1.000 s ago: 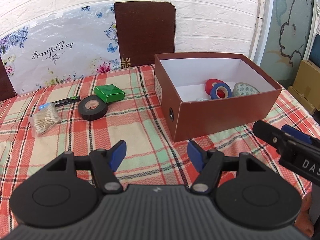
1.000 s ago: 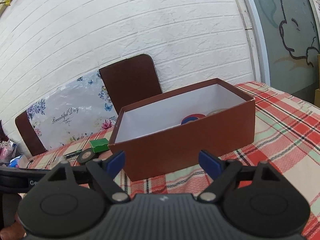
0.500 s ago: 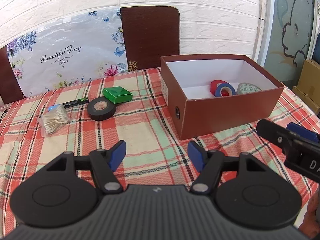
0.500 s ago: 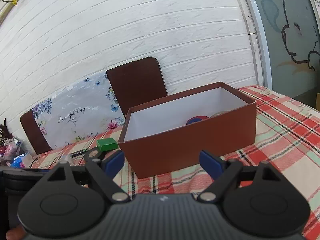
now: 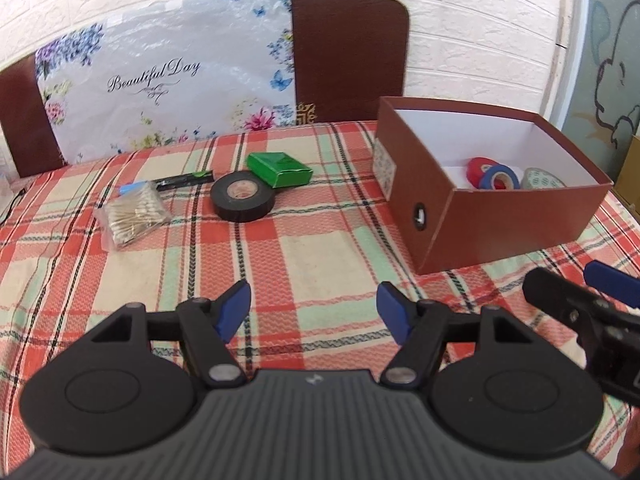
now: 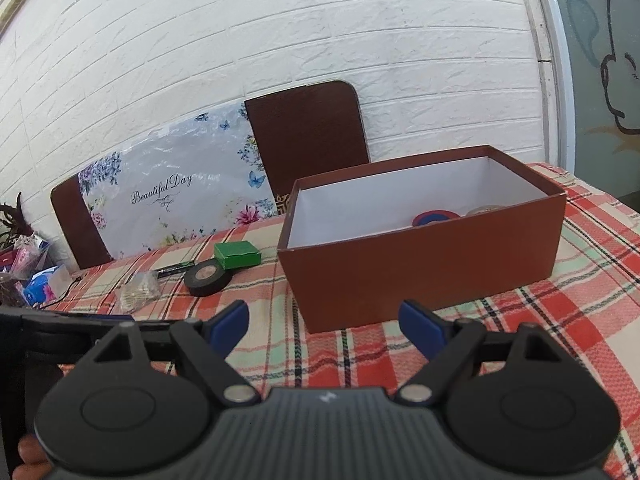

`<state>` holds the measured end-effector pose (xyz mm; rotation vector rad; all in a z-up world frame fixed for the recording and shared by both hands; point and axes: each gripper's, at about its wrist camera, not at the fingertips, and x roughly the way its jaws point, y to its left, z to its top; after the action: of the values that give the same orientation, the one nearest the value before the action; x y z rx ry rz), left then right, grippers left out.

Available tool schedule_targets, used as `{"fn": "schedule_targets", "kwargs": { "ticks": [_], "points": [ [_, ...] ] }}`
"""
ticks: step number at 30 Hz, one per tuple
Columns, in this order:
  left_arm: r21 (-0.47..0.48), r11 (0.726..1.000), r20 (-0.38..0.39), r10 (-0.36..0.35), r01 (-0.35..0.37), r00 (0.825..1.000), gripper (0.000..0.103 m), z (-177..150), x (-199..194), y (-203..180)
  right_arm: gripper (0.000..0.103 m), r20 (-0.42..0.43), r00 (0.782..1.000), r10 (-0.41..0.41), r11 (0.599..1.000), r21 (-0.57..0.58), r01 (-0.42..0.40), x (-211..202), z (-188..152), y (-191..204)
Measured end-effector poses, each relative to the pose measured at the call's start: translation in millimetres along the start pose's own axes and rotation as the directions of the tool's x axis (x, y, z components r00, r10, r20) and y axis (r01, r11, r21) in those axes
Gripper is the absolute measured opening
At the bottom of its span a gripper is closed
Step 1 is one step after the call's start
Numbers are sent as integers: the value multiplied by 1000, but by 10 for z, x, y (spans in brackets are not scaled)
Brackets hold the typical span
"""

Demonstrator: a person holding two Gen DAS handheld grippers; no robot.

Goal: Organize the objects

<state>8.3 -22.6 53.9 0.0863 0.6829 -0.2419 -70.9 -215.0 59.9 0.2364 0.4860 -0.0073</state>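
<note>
An open brown box (image 5: 516, 220) stands on the plaid tablecloth at the right and holds a red tape roll (image 5: 478, 169), a blue tape roll (image 5: 501, 176) and a patterned pouch (image 5: 542, 179). A black tape roll (image 5: 243, 196), a green box (image 5: 279, 169), a bag of cotton swabs (image 5: 132, 215) and a black pen (image 5: 185, 179) lie to its left. My left gripper (image 5: 314, 312) is open and empty, well short of them. My right gripper (image 6: 322, 326) is open and empty in front of the box (image 6: 424, 268).
Two brown chairs (image 5: 348, 56) and a floral plastic sheet (image 5: 160, 80) stand behind the table against a white brick wall. Clutter (image 6: 28, 268) sits at the table's far left end. The right gripper's body (image 5: 588, 320) shows at the right of the left wrist view.
Both grippers have drawn back and shifted left; the loose items now sit more central in the left wrist view. Both stay open. Nothing on the table has moved.
</note>
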Motion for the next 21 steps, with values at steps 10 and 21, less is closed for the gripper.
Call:
{"fn": "schedule_targets", "kwargs": {
  "ticks": [10,21],
  "points": [
    [-166,982,18,98,-93,995,76,-132,309,973,80,-123,985,118,977,-162,-137,383,-183,629],
    [-242,932,73,296,-271,952,86,-531,598,1717,82,-201,971,127,931,-314,-187,1657,-202,1270]
  ]
}}
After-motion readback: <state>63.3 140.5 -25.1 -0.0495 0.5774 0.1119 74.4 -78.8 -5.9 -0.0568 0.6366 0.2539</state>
